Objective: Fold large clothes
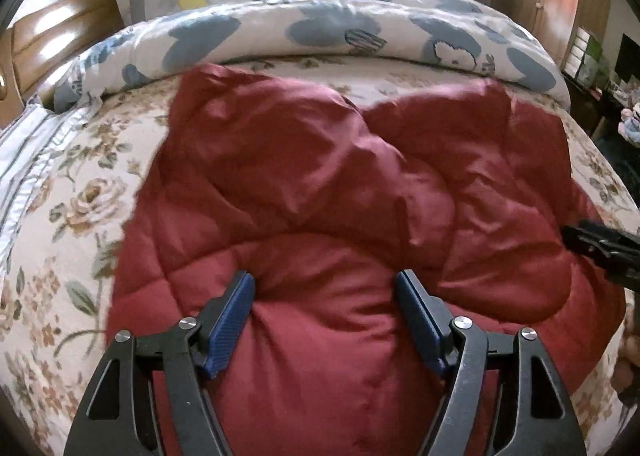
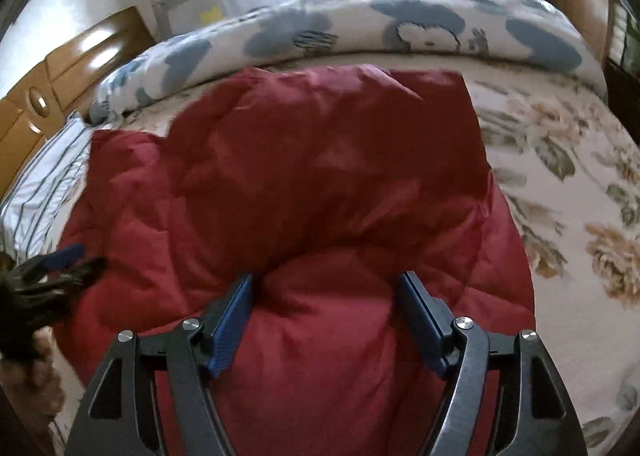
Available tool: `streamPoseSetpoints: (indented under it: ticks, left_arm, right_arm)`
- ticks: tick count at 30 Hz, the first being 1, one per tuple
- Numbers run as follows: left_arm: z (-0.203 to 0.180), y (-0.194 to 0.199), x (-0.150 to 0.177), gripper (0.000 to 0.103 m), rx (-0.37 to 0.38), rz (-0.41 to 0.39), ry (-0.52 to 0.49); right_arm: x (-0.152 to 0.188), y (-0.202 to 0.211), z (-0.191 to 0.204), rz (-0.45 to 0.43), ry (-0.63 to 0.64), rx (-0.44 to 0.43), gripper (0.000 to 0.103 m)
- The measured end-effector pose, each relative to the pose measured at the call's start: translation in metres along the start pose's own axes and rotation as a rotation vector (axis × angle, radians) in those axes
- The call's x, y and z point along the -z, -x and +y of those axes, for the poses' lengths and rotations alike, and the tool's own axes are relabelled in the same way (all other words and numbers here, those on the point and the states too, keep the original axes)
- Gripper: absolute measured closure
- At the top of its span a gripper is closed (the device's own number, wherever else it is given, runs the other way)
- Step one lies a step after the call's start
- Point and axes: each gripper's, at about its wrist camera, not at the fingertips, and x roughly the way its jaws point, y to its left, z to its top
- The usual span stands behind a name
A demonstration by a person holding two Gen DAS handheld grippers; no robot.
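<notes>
Red quilted jacket (image 1: 340,184): lies spread and partly doubled over on floral bedspread (image 1: 76,208), near edge bunched. Soft, puffy, light; shell looks slippery, likely springs back. Left gripper (image 1: 325,288) and right gripper (image 2: 326,290): both wide open, straddling the padded near fold, apparently clamping nothing. Grip at quilted seams or hem.

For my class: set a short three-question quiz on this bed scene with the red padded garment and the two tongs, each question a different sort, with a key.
1. True or false: the left tongs stand open over the red quilted garment.
2. The rolled duvet beyond the garment is patterned: A green, B blue-grey, C black?
3. Fill in: the garment lies on a ____-printed bedspread.

Key: 1 true; 2 B; 3 floral. The right tongs are open too.
</notes>
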Motion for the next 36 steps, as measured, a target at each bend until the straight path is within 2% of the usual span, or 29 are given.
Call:
streamPoseSetpoints:
  ticks: [4,7,14,21,25,31,36]
  left_arm:
    - [0.018,-0.011,-0.008,0.033,-0.044,0.013,0.039]
    - [0.022,-0.035,-0.017,0.032,-0.064,0.049,0.057]
    - [0.019,-0.073,-0.043,0.031,-0.071,0.092,0.085]
    - [0.024,-0.085,-0.044,0.03,-0.07,0.094,0.095]
    - [0.027,-0.078,-0.045,0.031,-0.057,0.094,0.108]
    - [0.043,-0.044,-0.04,0.032,0.032,0.058,0.191]
    - [0.06,-0.018,-0.027,0.031,0.058,0.02,0.21]
  right_arm:
    - [-0.011,-0.014,-0.014,0.031,-0.035,0.004,0.029]
    - [-0.019,-0.023,-0.01,0.043,-0.009,0.033,0.027]
    - [-0.023,-0.041,-0.032,0.06,-0.117,0.001,0.024]
    - [-0.02,-0.045,-0.032,0.045,-0.134,0.001,0.023]
    - [-0.022,-0.045,-0.033,0.046,-0.135,-0.001,0.023]
    - [-0.023,-0.041,-0.037,0.043,-0.146,-0.017,0.023]
    - [-0.021,-0.021,-0.042,0.011,-0.172,-0.043,0.024]
